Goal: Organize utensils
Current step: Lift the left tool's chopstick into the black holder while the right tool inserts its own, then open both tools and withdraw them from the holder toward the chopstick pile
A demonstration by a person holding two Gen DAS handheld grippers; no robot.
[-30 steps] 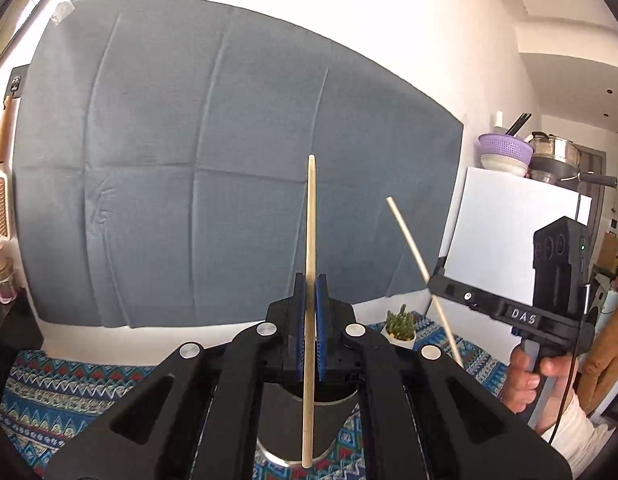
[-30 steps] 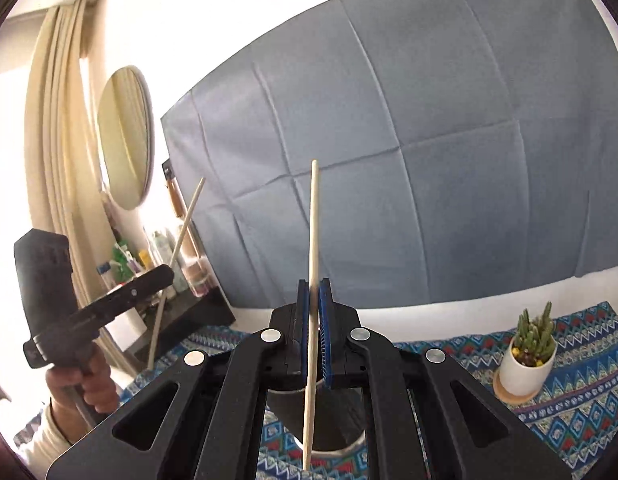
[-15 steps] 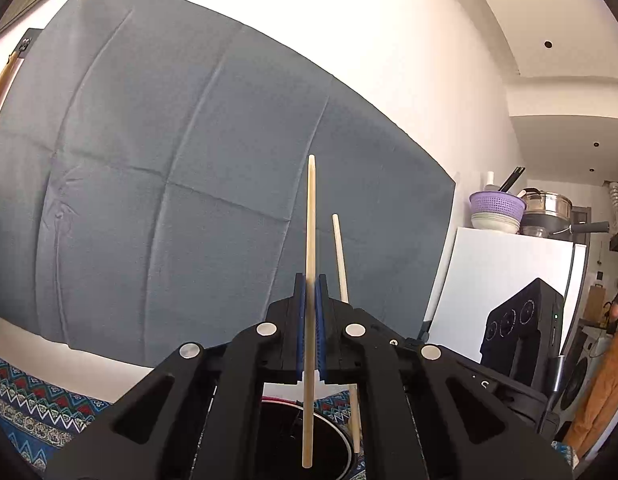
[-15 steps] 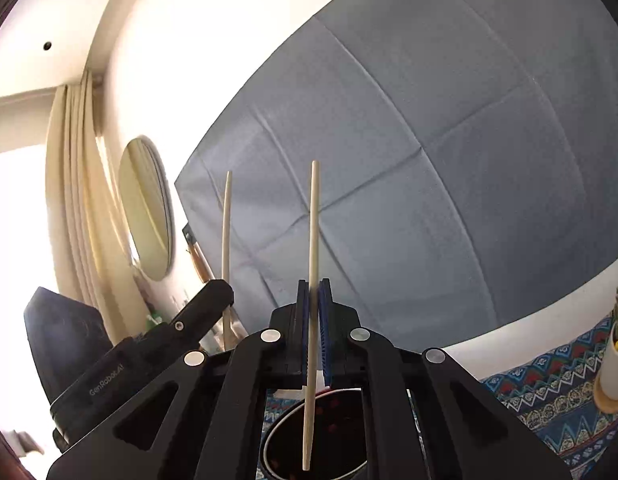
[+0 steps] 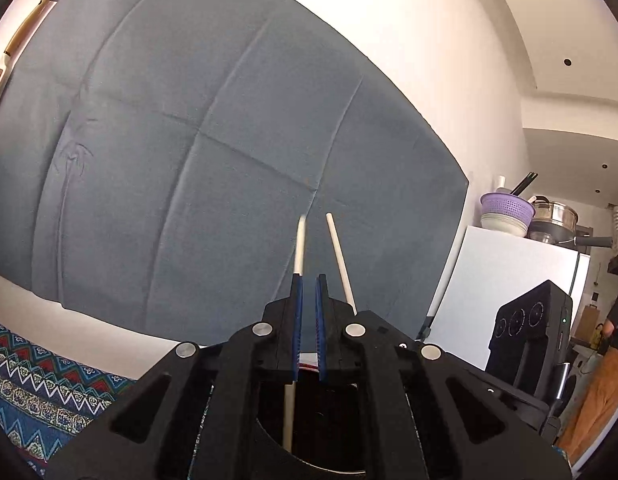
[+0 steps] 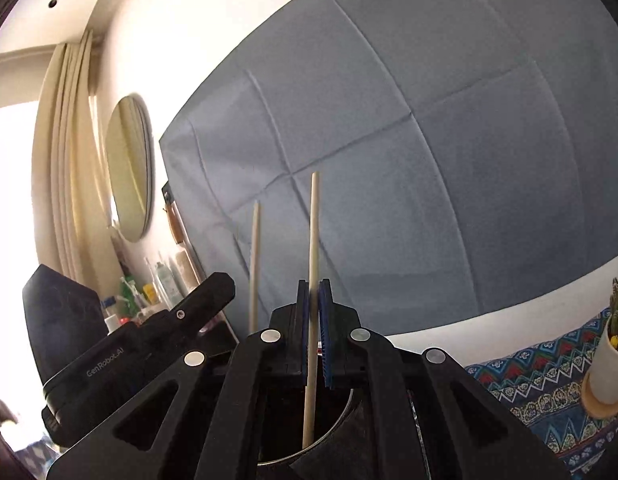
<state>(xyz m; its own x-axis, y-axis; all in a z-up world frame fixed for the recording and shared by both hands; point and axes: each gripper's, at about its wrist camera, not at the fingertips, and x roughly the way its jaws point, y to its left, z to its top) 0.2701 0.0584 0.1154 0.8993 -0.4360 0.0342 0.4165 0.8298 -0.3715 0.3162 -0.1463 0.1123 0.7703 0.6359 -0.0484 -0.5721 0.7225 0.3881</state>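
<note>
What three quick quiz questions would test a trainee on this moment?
1. What does the right tool grip?
A. fork
B. chopstick
C. spoon
2. True or false: the lower end of that utensil shows against the dark opening of the holder.
3. How many chopsticks show in the right wrist view?

Key:
1. B.
2. True.
3. Two: the gripped one and another chopstick to its left.
</note>
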